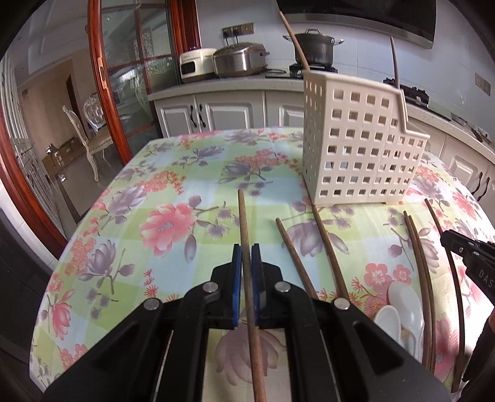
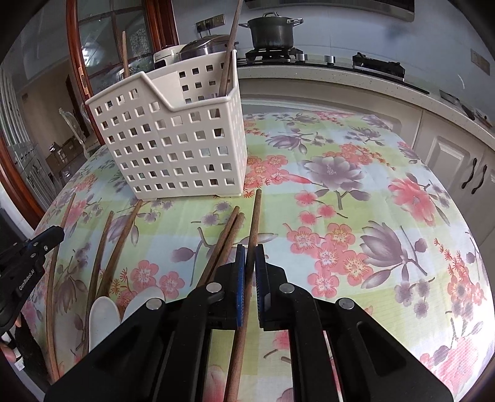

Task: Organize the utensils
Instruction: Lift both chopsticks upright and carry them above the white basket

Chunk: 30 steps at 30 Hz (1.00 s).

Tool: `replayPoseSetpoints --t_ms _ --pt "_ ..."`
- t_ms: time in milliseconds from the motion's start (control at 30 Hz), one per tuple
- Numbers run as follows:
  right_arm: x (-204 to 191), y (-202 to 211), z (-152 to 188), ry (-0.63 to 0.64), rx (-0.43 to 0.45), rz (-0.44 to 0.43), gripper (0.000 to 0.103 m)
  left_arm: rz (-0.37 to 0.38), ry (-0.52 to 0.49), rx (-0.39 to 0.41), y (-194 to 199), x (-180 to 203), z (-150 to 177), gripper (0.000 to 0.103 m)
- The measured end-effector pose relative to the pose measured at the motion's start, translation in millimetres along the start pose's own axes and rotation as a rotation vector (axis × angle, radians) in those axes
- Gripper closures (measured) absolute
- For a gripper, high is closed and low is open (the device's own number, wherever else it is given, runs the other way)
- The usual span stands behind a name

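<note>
My left gripper is shut on a brown wooden chopstick that points away over the flowered tablecloth. My right gripper is shut on another wooden chopstick. A cream perforated utensil holder stands on the table beyond both grippers, with two chopsticks upright in it. Several more chopsticks lie loose on the cloth between the grippers. White plastic spoons lie among them. Each gripper shows at the edge of the other's view.
The table wears a flowered cloth. Behind it runs a kitchen counter with white cabinets, rice cookers and a pot on a stove. A wood-framed glass door and a chair stand at the left.
</note>
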State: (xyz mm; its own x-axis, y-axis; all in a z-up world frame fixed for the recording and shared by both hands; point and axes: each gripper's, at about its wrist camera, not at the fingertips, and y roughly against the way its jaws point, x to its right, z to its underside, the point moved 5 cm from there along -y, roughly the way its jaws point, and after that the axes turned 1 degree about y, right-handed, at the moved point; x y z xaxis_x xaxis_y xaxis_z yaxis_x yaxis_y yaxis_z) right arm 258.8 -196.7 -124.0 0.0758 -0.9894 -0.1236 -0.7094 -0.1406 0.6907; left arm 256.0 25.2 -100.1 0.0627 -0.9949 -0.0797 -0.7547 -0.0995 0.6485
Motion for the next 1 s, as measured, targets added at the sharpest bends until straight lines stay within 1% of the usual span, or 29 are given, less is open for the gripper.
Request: replayPoseSetpoints --t_ms 167,667,833,1000 --pt "-2.5 11.2 -3.5 0.012 0.037 0.001 0.096 -0.014 0.000 0.051 15.0 0.5 -4.9 0.097" --pt "-4.0 46.6 -14.2 0.028 0.160 0.003 0.096 -0.018 -0.001 0.140 44.6 -0.4 -14.1 0.097" --pt "-5.8 60.7 -19.1 0.037 0.198 0.003 0.096 -0.011 0.003 0.162 53.6 -1.3 -16.9 0.097" --pt "-8.9 73.0 -22.9 0.049 0.228 -0.007 0.096 0.022 0.015 0.192 67.5 -3.4 -20.3 0.097"
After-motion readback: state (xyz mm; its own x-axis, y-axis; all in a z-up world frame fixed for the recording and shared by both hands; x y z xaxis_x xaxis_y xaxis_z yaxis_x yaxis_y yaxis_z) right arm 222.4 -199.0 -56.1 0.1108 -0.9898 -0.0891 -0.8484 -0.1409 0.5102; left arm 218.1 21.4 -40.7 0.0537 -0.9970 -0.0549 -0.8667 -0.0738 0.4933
